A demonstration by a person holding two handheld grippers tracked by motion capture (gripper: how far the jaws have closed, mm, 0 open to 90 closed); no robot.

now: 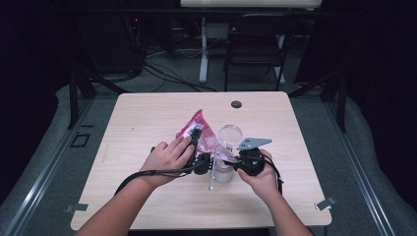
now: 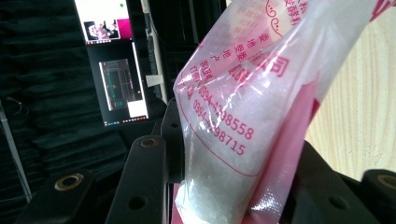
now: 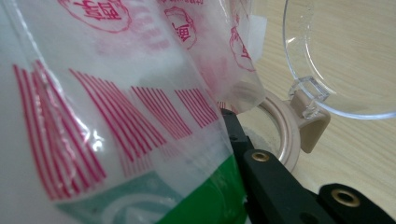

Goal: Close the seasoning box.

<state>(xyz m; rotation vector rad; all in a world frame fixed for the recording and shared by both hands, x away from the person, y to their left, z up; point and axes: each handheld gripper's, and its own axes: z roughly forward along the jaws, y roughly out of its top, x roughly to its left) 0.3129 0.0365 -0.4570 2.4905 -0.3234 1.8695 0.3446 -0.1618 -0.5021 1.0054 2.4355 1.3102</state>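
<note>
the pink bag (image 1: 201,132) is clamped by the left gripper (image 1: 195,142) and pinched at its edge by the right gripper (image 1: 231,160), tilted over the open-lidded jar (image 1: 227,147) on the table (image 1: 147,118).

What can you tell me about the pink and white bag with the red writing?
The bag is thin, crinkly clear plastic printed with pink patches, red characters, phone-style numbers and red stripes, plus a green patch near one end. White grainy powder fills its lower part. It is held up above the wooden table, tilted. The left gripper clamps it between both black jaws, and the right gripper pinches its other end. Its corner hangs by the open jar.
</note>
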